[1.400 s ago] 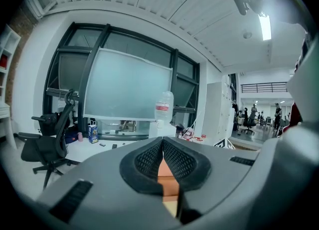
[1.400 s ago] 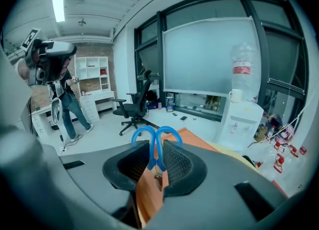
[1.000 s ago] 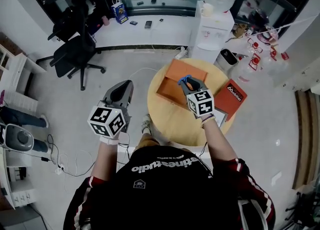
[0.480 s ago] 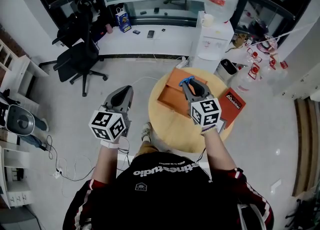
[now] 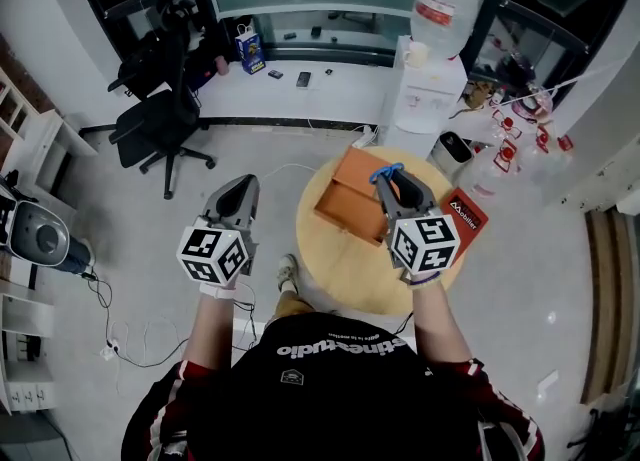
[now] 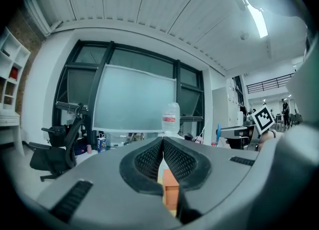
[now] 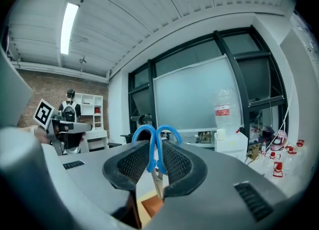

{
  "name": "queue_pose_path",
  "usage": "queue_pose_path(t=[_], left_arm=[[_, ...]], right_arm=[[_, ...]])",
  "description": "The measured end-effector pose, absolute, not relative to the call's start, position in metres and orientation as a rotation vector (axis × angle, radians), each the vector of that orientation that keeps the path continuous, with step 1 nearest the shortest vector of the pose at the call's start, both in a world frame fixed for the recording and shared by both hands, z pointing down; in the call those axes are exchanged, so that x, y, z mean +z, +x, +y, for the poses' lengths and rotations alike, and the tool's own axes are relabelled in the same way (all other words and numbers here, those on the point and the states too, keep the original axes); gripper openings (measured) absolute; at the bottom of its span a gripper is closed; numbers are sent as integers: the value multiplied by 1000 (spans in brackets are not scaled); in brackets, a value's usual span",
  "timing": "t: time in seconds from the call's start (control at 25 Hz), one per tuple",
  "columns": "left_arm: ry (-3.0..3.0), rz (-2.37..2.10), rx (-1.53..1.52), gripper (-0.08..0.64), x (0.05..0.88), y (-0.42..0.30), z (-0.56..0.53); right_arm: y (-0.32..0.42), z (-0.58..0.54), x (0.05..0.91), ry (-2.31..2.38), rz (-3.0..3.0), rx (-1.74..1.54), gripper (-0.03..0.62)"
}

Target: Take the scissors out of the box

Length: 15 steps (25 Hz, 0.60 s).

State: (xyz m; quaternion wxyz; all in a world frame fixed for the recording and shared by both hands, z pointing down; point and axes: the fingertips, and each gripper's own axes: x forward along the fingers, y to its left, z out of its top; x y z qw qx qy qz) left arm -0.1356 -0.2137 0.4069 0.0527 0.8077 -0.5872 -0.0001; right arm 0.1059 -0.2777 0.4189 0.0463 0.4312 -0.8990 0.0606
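Observation:
My right gripper point(image 5: 392, 178) is shut on blue-handled scissors point(image 5: 385, 171), held up above the open orange box point(image 5: 345, 197) on the round wooden table point(image 5: 350, 259). In the right gripper view the blue handles point(image 7: 155, 139) stick up between the pads and the metal blades point down toward the box point(image 7: 152, 208). My left gripper point(image 5: 236, 199) hangs left of the table over the floor, its jaws pressed together with nothing in them. In the left gripper view point(image 6: 162, 150) the orange box point(image 6: 170, 196) shows just below the jaw tips.
The box's orange lid point(image 5: 463, 213) lies on the table's right side. A water dispenser point(image 5: 428, 79) stands behind the table, a black office chair point(image 5: 155, 119) at the far left, a long white desk point(image 5: 300, 74) along the window.
The right gripper has risen with the scissors, which now stand higher above the box. The head view has shifted slightly; the left gripper stays shut at the left.

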Motion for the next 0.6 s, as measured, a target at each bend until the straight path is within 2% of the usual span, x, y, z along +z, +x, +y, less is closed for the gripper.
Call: queue_pose_path(t=[0.6], left_arm=[[2518, -1810, -64, 18, 384, -130, -208]], right_arm=[[114, -265, 381, 1378, -2758, 130, 111]])
